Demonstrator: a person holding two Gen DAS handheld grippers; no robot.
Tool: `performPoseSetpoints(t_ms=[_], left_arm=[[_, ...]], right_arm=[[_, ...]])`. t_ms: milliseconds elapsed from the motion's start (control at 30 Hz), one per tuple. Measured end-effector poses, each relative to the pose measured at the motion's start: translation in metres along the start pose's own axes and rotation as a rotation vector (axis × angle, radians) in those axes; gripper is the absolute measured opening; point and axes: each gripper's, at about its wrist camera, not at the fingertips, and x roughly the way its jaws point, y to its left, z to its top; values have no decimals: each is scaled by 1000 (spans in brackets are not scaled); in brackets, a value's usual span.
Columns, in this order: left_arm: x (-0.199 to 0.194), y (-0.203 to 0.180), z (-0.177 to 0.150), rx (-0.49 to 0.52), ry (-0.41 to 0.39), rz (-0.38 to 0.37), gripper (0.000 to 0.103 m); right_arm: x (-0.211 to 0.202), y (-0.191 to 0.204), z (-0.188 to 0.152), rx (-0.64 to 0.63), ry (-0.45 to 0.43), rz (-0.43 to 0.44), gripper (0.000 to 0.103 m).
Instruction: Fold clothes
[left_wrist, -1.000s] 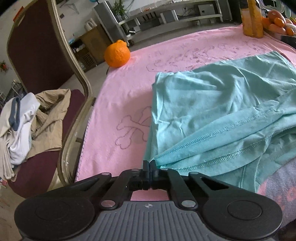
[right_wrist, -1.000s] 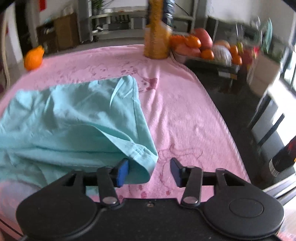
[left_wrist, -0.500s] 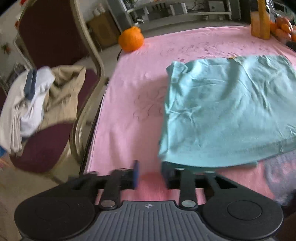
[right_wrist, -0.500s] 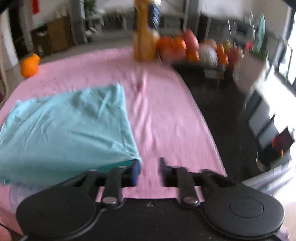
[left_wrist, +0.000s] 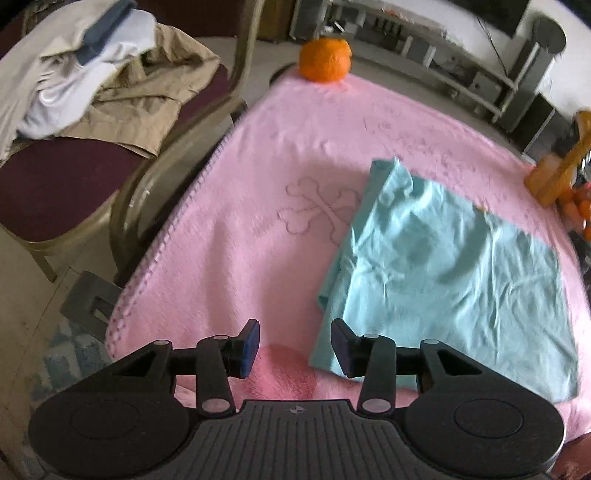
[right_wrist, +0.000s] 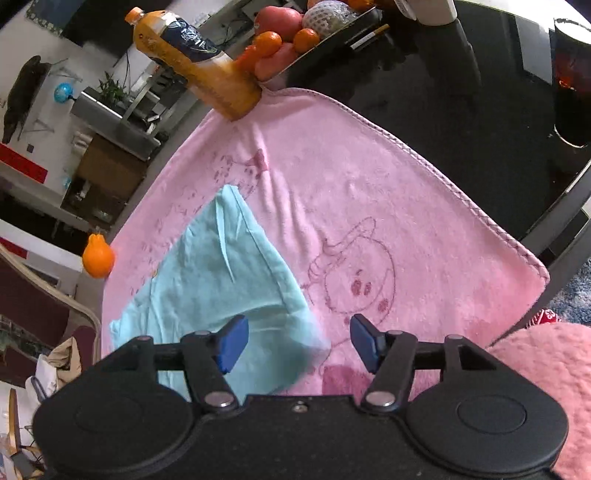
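Observation:
A folded teal garment (left_wrist: 443, 266) lies flat on the pink blanket (left_wrist: 258, 184); in the right wrist view the same teal garment (right_wrist: 221, 288) reaches toward the lower left. My left gripper (left_wrist: 294, 345) hovers open just off the garment's near left corner, nothing between its fingers. My right gripper (right_wrist: 299, 343) is open too, raised above the garment's near right corner, with only the cloth edge showing under the gap.
An orange (left_wrist: 324, 59) sits at the blanket's far corner. A chair (left_wrist: 74, 177) piled with clothes (left_wrist: 92, 81) stands left of the table. An orange juice bottle (right_wrist: 199, 62) and a fruit tray (right_wrist: 295, 37) stand at the far right, on the dark glass tabletop (right_wrist: 461, 122).
Both grippers let go of the teal garment, opened wide and pulled back and up. The garment now lies folded flat on the blanket.

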Motion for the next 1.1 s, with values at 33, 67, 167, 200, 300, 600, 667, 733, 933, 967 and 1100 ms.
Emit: performPoseSetpoints(t_ms=[33,67,167,200,300,600,667,733,933,967,1100], left_arm=[[2,-1,-2,9,6,-2,42],[4,-2,-3,18,11,-5,42],[8,-4,-4,41,22,-16,44],[10,-5,-4,47,29,-20,46],[17,-7,-5,60,59,-37,46],[27,9,-3,-60,87,-139,49],[29,8,-3,-67,91,-144,49],[31,4,-3,-57,90,-136,48],[32,-9,-7,19,94,-124,26],[32,-13,-9,43,94,-116,23],[29,-26,-16,131,80,-94,6]], right_arm=[[-4,4,0,-15,6,-26,63],[-7,10,0,-41,3,-57,66],[-16,26,-1,-127,-14,-131,79],[-12,25,0,-133,-10,-113,79],[-3,21,3,-151,3,-60,59],[37,11,3,-137,56,-71,38],[44,9,3,-131,64,-78,38],[46,8,3,-121,68,-91,38],[53,18,-3,-197,70,-145,37],[54,20,-5,-215,66,-152,37],[57,33,-15,-334,54,-211,33]])
